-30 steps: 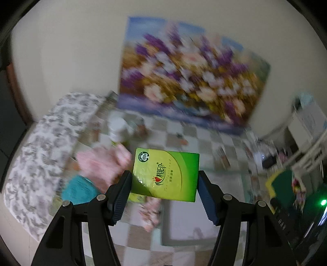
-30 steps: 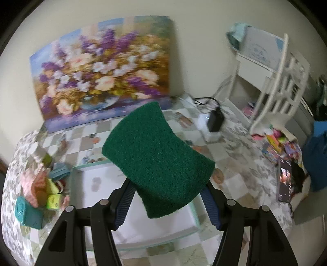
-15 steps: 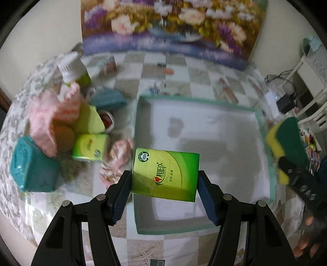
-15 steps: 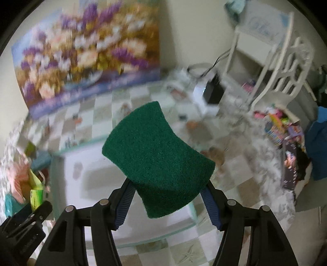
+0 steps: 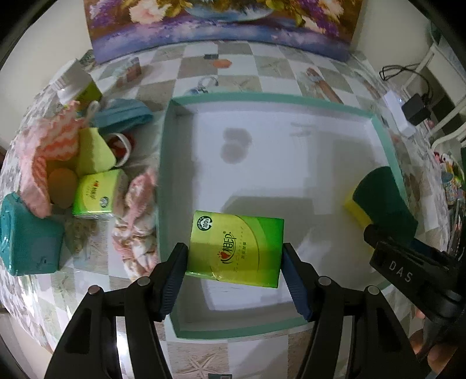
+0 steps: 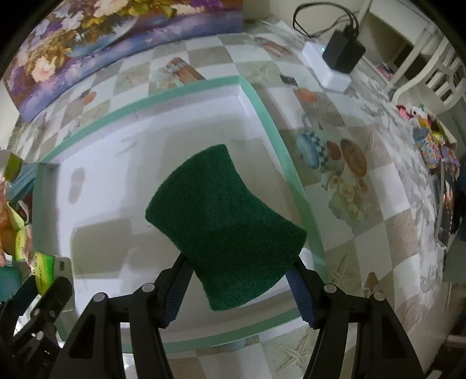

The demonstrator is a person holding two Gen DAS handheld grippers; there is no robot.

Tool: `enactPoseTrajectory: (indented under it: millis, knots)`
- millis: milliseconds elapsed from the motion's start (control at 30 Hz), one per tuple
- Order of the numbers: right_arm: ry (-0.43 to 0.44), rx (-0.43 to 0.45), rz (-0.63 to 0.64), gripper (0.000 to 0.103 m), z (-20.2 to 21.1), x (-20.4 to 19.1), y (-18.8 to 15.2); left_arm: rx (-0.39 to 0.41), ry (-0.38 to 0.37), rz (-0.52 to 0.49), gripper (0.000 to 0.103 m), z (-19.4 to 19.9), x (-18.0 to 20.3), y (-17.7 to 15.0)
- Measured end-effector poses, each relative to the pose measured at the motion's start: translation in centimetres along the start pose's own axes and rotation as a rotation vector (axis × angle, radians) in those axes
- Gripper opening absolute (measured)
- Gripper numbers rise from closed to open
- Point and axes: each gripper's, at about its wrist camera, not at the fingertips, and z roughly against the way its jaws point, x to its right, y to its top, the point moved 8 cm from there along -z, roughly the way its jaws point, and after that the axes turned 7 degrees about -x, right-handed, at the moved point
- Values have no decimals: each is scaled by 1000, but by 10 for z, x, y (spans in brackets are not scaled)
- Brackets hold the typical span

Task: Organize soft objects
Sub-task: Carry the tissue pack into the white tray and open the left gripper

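My left gripper (image 5: pixel 235 263) is shut on a green tissue pack (image 5: pixel 236 245), held over the near left part of a white tray with a teal rim (image 5: pixel 263 96). My right gripper (image 6: pixel 236 287) is shut on a green and yellow scouring sponge (image 6: pixel 224 221), hanging over the tray's right side (image 6: pixel 273 128). The left wrist view shows that sponge (image 5: pixel 381 201) near the tray's right rim. Left of the tray lie a second tissue pack (image 5: pixel 94 194), a yellow sponge (image 5: pixel 93 150), pink cloths (image 5: pixel 49 151) and a teal block (image 5: pixel 26 236).
A flower painting (image 5: pixel 221 23) leans against the wall behind the checked tablecloth. A white power strip with a black adapter (image 6: pixel 337 58) lies at the back right. A white chair (image 6: pixel 431 67) stands past the table's right edge. A teal cloth (image 5: pixel 122 115) lies by the tray's far left corner.
Both grippers have tipped downward and sunk toward the tray, each still holding its object. The wall and painting have slid up out of view; the tray now fills both views.
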Motion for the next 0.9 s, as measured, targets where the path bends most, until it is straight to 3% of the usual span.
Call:
enactPoseTrajectory:
  millis: [633,700,733,900]
  knots:
    - [-27,-71,-15,76,-19,1,-5,-7,1,-61,66,-12,11,-1]
    - [-31,-56,-12,76,-13,2,-2,8,-15,-61,73,-8,13,1]
    - [-29,-45,-12,76,-9,2,0,15,-18,-61,83,-6,13,1]
    - [-30,21,-24,78,16,6,7,42,-57,-49,84,9,11,2]
